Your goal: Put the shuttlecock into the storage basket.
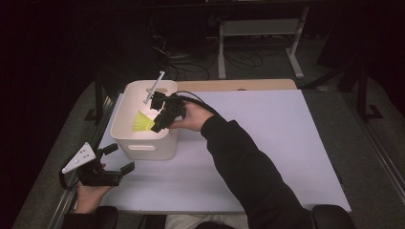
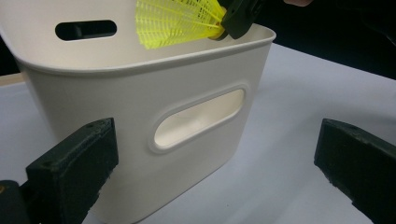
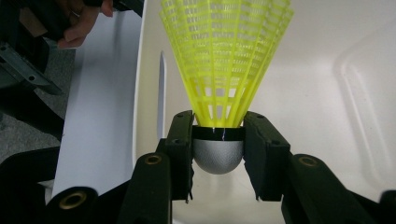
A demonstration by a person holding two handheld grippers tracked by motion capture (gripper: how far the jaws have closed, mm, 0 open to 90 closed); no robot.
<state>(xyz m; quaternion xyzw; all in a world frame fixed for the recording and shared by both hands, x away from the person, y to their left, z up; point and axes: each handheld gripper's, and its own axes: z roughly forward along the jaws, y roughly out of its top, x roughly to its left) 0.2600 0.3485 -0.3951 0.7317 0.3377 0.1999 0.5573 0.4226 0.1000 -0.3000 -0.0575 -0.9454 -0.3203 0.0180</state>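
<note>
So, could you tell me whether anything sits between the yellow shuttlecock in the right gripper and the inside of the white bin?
Nothing visible does. The right gripper holds the shuttlecock by its cork, already over the open top of the bin. The bin interior seen past it in the right gripper view looks bare.

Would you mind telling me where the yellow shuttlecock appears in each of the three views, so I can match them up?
High view: the yellow shuttlecock sits left of centre, over the white bin, held by the right gripper.
Left gripper view: at the top centre, above the bin's rim.
Right gripper view: in the centre, its grey base clamped between the jaws.
Shared landmark: the white bin with its oval handle slots.
</note>
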